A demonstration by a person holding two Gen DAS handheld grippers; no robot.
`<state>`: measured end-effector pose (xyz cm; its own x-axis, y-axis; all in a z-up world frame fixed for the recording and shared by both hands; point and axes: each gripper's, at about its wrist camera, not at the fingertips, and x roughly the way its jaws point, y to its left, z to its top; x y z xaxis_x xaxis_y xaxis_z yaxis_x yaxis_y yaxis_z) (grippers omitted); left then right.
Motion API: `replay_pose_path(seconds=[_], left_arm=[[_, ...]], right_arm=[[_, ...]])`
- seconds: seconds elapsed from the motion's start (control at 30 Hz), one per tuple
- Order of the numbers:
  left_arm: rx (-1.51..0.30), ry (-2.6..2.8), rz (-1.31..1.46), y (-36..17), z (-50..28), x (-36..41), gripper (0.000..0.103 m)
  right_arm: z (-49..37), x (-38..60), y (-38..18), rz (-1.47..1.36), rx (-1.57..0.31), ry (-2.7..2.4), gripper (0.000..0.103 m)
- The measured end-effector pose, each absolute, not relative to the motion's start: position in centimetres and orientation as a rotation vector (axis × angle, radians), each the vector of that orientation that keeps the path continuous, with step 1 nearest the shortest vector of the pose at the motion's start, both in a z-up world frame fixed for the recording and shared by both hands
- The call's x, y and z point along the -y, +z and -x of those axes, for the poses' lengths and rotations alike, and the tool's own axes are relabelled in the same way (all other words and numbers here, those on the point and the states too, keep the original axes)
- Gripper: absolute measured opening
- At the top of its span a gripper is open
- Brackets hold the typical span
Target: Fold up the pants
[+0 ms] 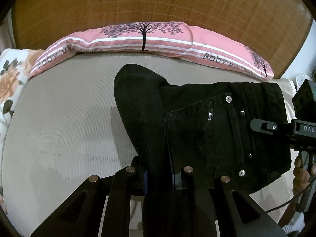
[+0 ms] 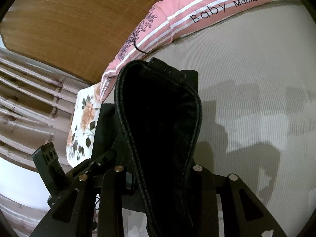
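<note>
In the left wrist view the left gripper [image 1: 160, 175] is clamped on limp, heavyish black pants [image 1: 207, 122] draping ahead of it above the bed [image 1: 59, 118]; in the right wrist view the right gripper [image 2: 160, 175] pinches their thick waistband, the firmest hold.

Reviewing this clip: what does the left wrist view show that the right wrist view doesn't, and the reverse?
Left wrist only: the black denim pants' riveted, sequinned back pocket and the right gripper at the waistband. Right wrist only: the thick stitched waistband edge clamped in the right gripper, and pleated curtains. Both: pink tree-print pillow, grey bedsheet, wooden headboard.
</note>
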<state>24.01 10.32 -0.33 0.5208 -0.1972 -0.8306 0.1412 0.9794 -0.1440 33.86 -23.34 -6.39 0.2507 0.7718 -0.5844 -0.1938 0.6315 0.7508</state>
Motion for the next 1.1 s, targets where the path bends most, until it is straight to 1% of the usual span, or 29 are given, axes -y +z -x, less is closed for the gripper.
replay_pose_path(seconds=[0.23, 0.43, 0.53, 0.63, 0.67, 0.7, 0.73, 0.8, 0.97, 1.1], left_arm=[[-0.997, -0.218, 0.068, -1.0, -28.0, -9.5, 0.016], [-1.009, -0.203, 0.063, -3.2, -30.2, -9.4, 0.017], [-1.027, -0.190, 0.081, -5.1, -30.3, -10.2, 0.021], [-1.012, -0.186, 0.088, -5.9, -30.2, -10.8, 0.033], [-1.008, -0.178, 0.084, -6.2, -30.1, -10.9, 0.039], [-1.007, -0.170, 0.087, -6.4, -30.0, -11.0, 0.043], [-1.006, -0.168, 0.090, -6.5, -29.9, -11.1, 0.044], [-1.003, -0.150, 0.087, -6.7, -29.4, -11.3, 0.051], [-0.983, -0.126, 0.017, -7.0, -27.1, -11.1, 0.052], [-0.960, -0.082, -0.032, -6.7, -25.1, -10.6, 0.053]], right_arm=[[-37.3, 23.8, -6.4, -0.620, -1.129, 0.685, 0.029], [-40.1, 23.6, -7.7, -0.622, -1.139, 0.647, 0.029], [-40.8, 23.0, -8.7, -0.547, -1.141, 0.620, 0.030], [-41.1, 22.5, -9.9, -0.471, -1.144, 0.574, 0.039], [-41.0, 22.5, -10.1, -0.449, -1.135, 0.564, 0.044], [-40.9, 22.4, -10.2, -0.423, -1.127, 0.549, 0.052], [-40.8, 22.4, -10.3, -0.398, -1.120, 0.526, 0.056], [-40.4, 22.4, -10.2, -0.354, -1.101, 0.493, 0.063], [-38.0, 23.1, -9.3, -0.253, -1.057, 0.435, 0.064], [-35.2, 24.0, -9.5, -0.200, -1.042, 0.404, 0.067]])
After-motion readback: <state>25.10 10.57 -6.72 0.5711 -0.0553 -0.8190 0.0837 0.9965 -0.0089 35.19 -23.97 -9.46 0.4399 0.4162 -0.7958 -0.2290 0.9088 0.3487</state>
